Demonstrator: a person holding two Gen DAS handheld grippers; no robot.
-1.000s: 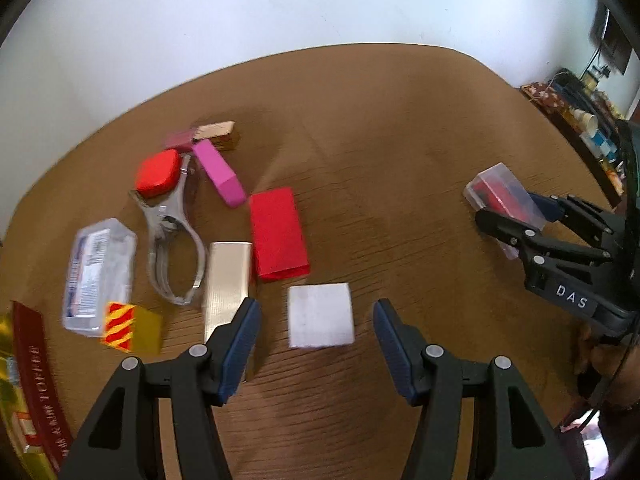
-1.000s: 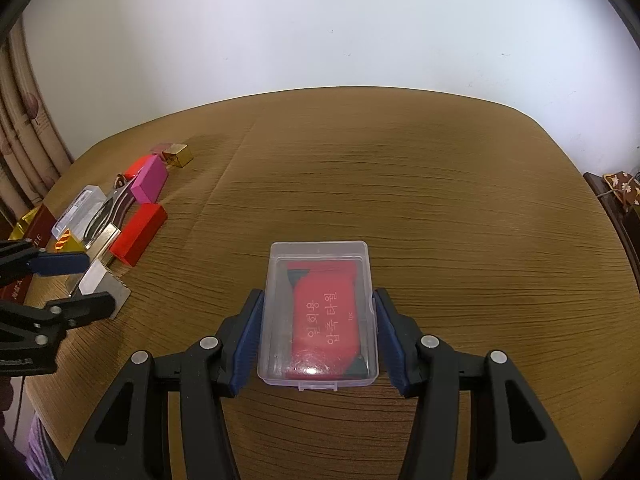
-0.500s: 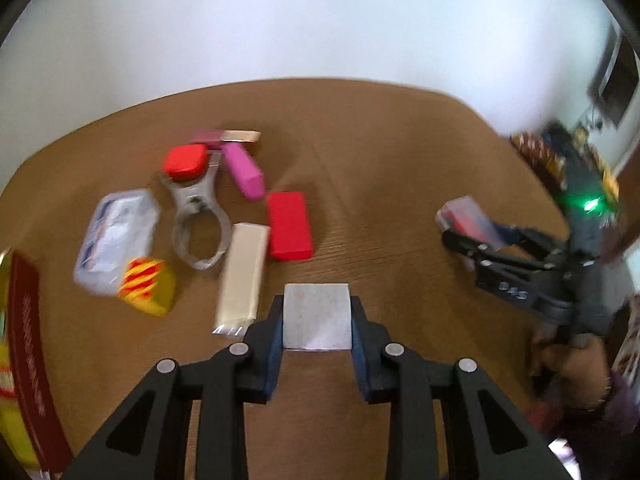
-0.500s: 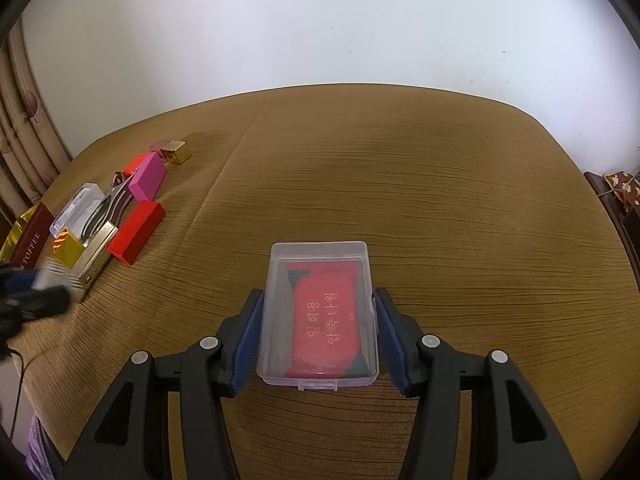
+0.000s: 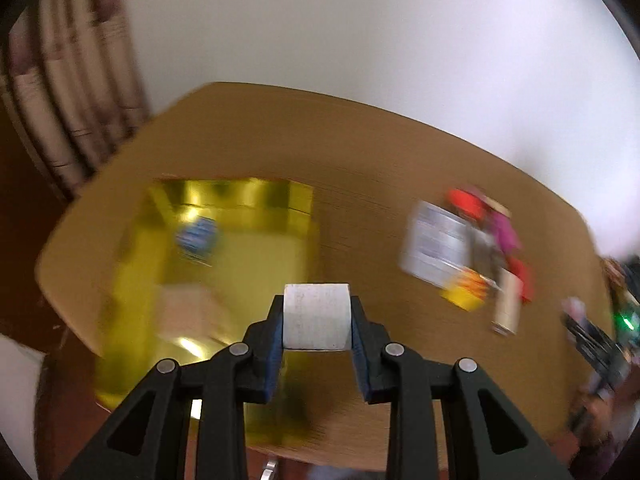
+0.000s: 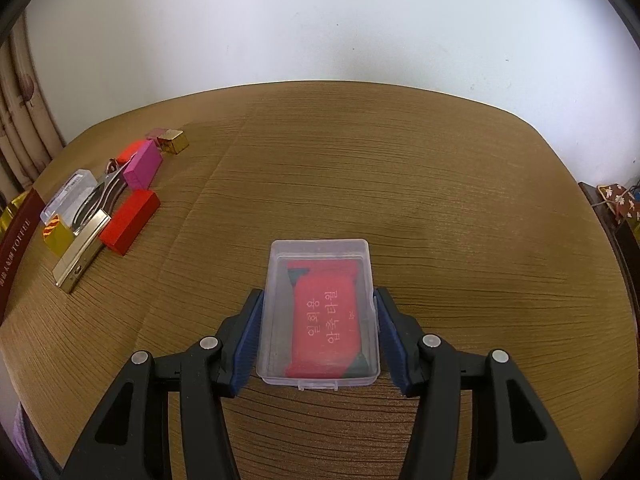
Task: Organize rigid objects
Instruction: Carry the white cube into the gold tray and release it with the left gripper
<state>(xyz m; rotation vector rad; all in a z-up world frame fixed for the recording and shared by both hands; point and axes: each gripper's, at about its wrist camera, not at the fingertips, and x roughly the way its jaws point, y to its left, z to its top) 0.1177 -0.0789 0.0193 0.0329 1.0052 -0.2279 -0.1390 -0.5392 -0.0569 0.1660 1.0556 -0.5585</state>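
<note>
Brown table [image 6: 400,184] — left claw [image 5: 317,322] clamps white block [image 5: 316,316], right claw [image 6: 318,332] grips clear case [image 6: 320,312].

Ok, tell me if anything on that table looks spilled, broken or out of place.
Nothing looks spilled or damaged. The loose items by the red block lie bunched at mixed angles, simply unsorted. The clear case sits flat between the right gripper fingers; the left gripper holds a white block.

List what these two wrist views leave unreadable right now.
- Left wrist: motion blur smears the shiny gold box interior; its blue item is unidentifiable.
- Left wrist: small white block underside hidden.
- Right wrist: clear plastic case near end hides the red packet's lower edge.
</note>
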